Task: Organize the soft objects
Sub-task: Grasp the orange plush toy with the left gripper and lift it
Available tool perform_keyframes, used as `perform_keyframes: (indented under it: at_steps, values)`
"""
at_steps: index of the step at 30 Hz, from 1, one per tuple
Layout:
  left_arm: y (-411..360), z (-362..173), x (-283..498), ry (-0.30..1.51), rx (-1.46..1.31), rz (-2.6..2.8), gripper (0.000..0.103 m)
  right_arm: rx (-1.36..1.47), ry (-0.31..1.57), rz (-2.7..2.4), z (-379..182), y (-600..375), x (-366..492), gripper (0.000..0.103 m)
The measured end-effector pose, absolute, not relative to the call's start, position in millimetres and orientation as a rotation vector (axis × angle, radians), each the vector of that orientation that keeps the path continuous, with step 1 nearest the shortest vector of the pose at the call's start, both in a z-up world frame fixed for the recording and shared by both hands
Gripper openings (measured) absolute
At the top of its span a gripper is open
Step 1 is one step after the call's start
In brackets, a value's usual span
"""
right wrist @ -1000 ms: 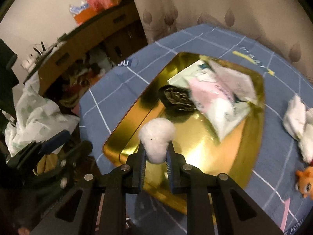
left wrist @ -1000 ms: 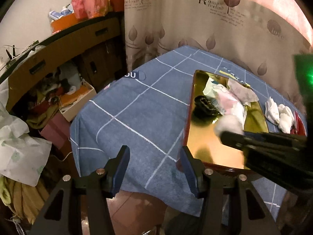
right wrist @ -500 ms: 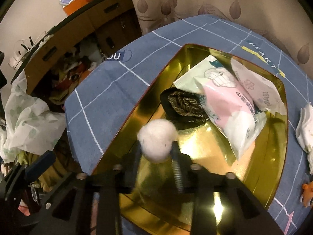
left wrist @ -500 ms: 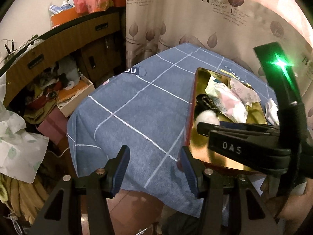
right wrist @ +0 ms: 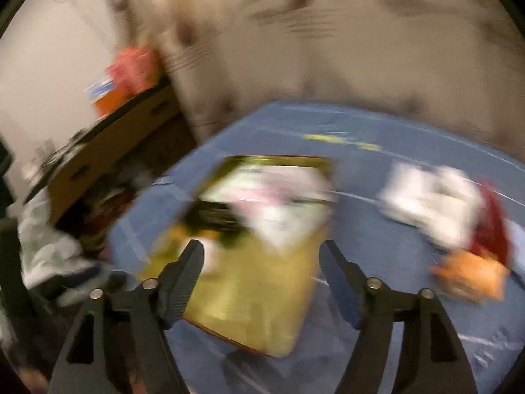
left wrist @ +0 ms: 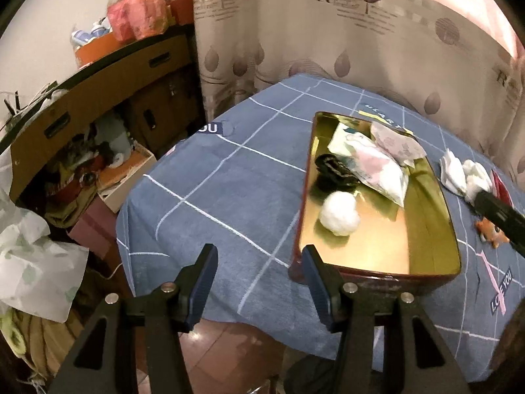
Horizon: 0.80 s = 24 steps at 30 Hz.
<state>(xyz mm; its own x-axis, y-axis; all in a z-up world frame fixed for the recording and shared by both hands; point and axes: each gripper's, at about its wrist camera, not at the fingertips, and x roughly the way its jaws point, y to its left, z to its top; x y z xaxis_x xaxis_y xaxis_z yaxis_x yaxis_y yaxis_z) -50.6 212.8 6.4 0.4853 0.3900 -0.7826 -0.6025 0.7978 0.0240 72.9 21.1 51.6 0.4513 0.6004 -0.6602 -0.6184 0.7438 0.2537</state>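
A white cotton ball (left wrist: 339,214) lies in the gold tray (left wrist: 430,229), in front of a dark scrunchie (left wrist: 334,170) and soft white and pink packets (left wrist: 382,164). My left gripper (left wrist: 259,282) is open and empty at the table's near edge, left of the tray. My right gripper (right wrist: 262,279) is open and empty, above the tray's near end (right wrist: 249,295); its view is blurred by motion. White cloths (left wrist: 464,174) and an orange fox toy (left wrist: 490,229) lie right of the tray; they also show in the right wrist view, the cloths (right wrist: 433,200) behind the toy (right wrist: 469,275).
A blue checked cloth (left wrist: 213,197) covers the table. A leaf-print curtain (left wrist: 328,32) hangs behind it. A cluttered wooden cabinet (left wrist: 98,105), boxes and bags stand on the left. A red item (right wrist: 489,226) lies by the cloths.
My right gripper has opened and let the cotton ball go onto the tray, then pulled back and swung right. My left gripper has hardly moved.
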Motion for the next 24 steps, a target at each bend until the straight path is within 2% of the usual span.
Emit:
perform_keyframes:
  at_steps: [6,13,14,15,20,24]
  values:
    - [189.9,4.5,-43.1,0.896,-0.212,0.538,0.055,-0.135,0.83,0.38,16.8,-115.2,99.0,0.072]
    - [126.8,9.9,-26.2,0.884,-0.072,0.258,0.055,-0.288,0.858,0.05,-13.5,-236.1,133.5,0.072]
    - [117.2,11.8,-22.6,0.876,-0.042,0.225,0.055,-0.259,0.866,0.04,-17.1,-247.4,135.0,0.074]
    - [103.2,14.6,-16.7,0.867,0.005,0.176,0.055,-0.21,0.888,0.04,-22.3,-256.4,138.3,0.081]
    - [42.9,30.1,24.6,0.809,0.186,-0.074,0.055,-0.02,0.877,0.063,-17.3,-286.7,143.6,0.088]
    - [-7.0,29.6,70.3,0.778,0.373,-0.25,0.055,-0.011,0.864,0.086,-20.0,-282.0,144.7,0.093]
